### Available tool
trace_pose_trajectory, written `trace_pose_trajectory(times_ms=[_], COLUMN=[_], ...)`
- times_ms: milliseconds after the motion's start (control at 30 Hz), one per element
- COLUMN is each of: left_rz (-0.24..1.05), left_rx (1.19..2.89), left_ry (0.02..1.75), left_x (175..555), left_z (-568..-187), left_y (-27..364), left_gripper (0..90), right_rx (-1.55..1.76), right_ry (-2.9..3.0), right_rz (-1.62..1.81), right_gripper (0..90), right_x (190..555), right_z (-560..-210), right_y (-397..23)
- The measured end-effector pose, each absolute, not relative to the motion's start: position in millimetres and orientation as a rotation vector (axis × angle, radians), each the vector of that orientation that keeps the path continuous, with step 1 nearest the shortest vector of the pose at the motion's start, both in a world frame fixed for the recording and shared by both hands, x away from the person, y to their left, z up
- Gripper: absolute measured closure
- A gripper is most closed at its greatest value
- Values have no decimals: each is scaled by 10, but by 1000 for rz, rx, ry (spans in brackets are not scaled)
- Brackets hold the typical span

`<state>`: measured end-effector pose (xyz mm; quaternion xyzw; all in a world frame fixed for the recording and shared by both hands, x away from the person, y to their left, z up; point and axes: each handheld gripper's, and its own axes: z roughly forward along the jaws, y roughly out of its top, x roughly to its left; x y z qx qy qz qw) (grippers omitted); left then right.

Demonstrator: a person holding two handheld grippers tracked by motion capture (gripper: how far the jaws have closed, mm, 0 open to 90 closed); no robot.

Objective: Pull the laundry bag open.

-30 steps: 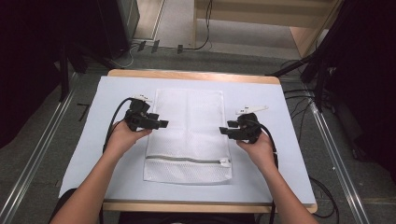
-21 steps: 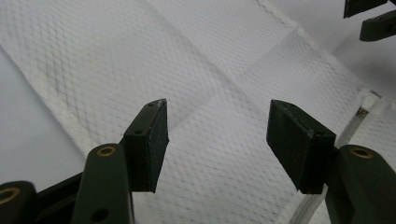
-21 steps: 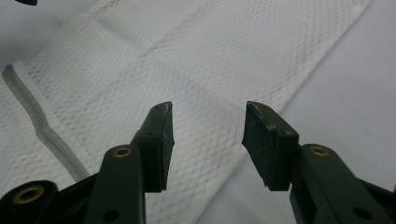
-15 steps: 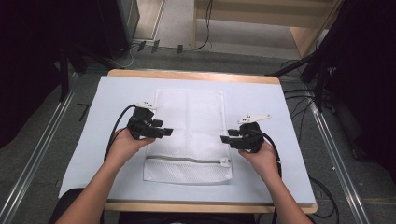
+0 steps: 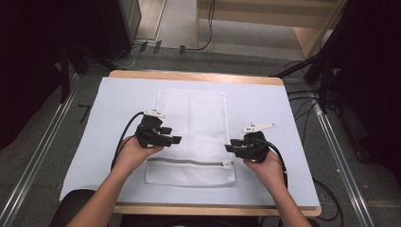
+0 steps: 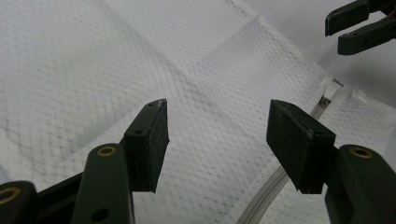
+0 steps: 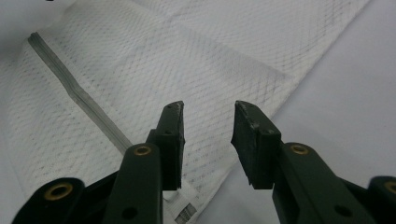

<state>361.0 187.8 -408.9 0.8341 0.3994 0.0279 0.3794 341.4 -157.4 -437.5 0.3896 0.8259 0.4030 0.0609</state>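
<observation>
A wooden table covered by a pale blue-white sheet (image 5: 265, 104) stood on a grey floor, dark equipment crowding both sides. A white mesh laundry bag with a grey zipper (image 5: 191, 118) lay flat at the sheet's middle, its zipper end nearest the person. The left gripper (image 5: 176, 139) hovered over the bag's left edge, its jaws wide apart with nothing between them. The right gripper (image 5: 228, 148) sat at the bag's right edge, just above the zipper pull (image 5: 228, 165); its jaws had just been closing to a narrow gap, the pads not yet pressing the mesh. Whether either gripper touched the fabric was hard to make out. Both forearms were cut off at the bottom edge. Bare sheet lay open on all sides of the bag.
</observation>
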Motion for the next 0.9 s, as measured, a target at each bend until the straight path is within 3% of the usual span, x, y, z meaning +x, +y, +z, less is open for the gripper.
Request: trace_pose_trajectory(times_ms=[500, 900], left_rz=[50, 31], left_rx=[2194, 2205], left_ry=[918, 873], left_x=[3567, 3563], left_z=[-4175, -4202], left_y=[1614, 1491], left_gripper=[407, 408], right_rx=[1245, 1252], right_ry=[2551, 2620], right_rz=[1199, 1129], right_gripper=[893, 900], right_x=[3317, 3272], right_z=[-4494, -4621], right_y=[-1600, -1537])
